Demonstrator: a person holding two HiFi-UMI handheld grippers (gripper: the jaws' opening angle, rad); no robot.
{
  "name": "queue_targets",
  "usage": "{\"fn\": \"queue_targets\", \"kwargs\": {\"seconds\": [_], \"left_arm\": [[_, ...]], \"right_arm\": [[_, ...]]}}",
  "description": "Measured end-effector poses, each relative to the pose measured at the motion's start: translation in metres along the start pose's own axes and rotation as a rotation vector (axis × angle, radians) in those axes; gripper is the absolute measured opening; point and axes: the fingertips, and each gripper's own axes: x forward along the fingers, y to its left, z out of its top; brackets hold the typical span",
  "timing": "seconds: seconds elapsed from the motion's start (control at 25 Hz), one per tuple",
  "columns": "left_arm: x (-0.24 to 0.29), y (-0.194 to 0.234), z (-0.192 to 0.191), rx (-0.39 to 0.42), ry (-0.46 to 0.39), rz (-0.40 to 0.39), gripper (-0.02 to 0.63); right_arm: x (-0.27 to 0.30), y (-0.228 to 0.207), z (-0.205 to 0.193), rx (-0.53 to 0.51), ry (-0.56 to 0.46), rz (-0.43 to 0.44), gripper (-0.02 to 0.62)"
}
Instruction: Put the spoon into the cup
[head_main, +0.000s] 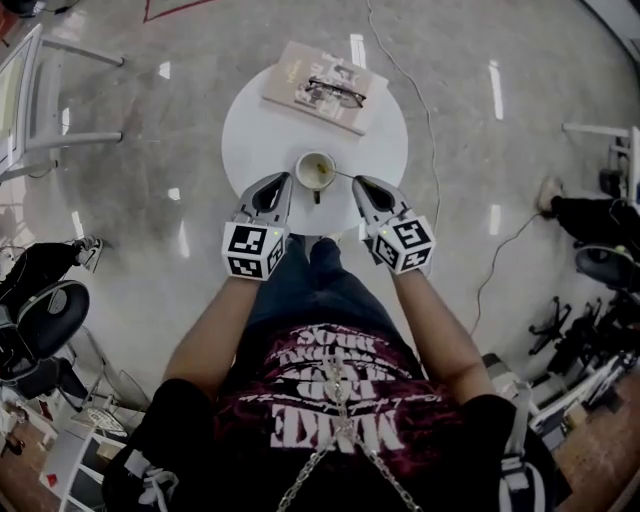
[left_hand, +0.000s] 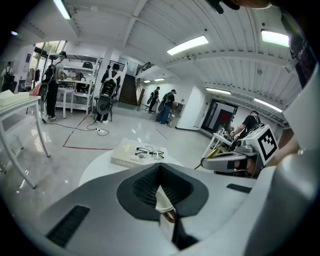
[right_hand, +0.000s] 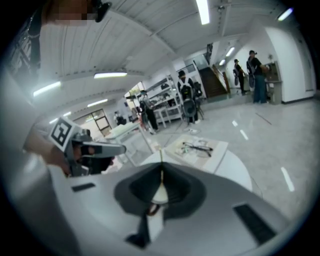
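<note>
On a round white table (head_main: 255, 130), a cream cup (head_main: 315, 171) of brown liquid stands near the front edge. A thin spoon (head_main: 345, 175) shows as a fine line from the cup's right rim toward my right gripper (head_main: 358, 182). I cannot tell whether the spoon rests in the cup or on the table. That gripper (right_hand: 161, 167) is shut, its tips just right of the cup, and nothing shows clamped in it. My left gripper (head_main: 284, 180) sits just left of the cup, also shut (left_hand: 160, 165) and empty. Each gripper view shows the other gripper beside it: the right one (left_hand: 205, 162) and the left one (right_hand: 122, 148).
A book (head_main: 300, 85) with black glasses (head_main: 335, 93) on it lies at the table's far side, beyond the cup; both also show as book (left_hand: 125, 152) and glasses (right_hand: 197, 146). My legs press against the table's near edge. Chairs, cables and people stand around on the floor.
</note>
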Motion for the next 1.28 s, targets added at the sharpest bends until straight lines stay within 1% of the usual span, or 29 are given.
{"fn": "queue_targets", "kwargs": {"seconds": [0.2,0.44,0.72,0.76,0.8,0.88,1.08,1.16,1.28], "left_arm": [[0.017,0.019,-0.027,-0.054,0.047,0.028,0.026],[0.037,0.028,-0.045,-0.071,0.082,0.038,0.026],[0.041,0.025,-0.053,-0.075,0.105,0.035,0.026],[0.040,0.024,-0.052,-0.071,0.104,0.034,0.026],[0.039,0.023,-0.050,-0.066,0.103,0.035,0.026],[0.036,0.023,-0.045,-0.053,0.098,0.039,0.026],[0.022,0.017,-0.025,-0.020,0.080,0.047,0.026],[0.016,0.017,-0.015,-0.007,0.065,0.057,0.026],[0.008,0.013,0.007,0.008,0.026,0.068,0.026]], "right_arm": [[0.027,-0.009,-0.028,-0.016,0.075,0.011,0.035],[0.054,-0.017,-0.049,0.019,0.139,0.005,0.035],[0.065,-0.014,-0.066,0.058,0.188,0.031,0.042],[0.066,-0.013,-0.068,0.050,0.196,0.037,0.096],[0.066,-0.012,-0.069,0.038,0.202,0.042,0.167],[0.067,-0.012,-0.069,0.012,0.206,0.043,0.197],[0.048,-0.019,-0.059,-0.074,0.214,-0.001,0.216],[0.036,-0.024,-0.050,-0.073,0.198,-0.015,0.218],[0.015,-0.027,-0.022,-0.037,0.130,-0.003,0.218]]}}
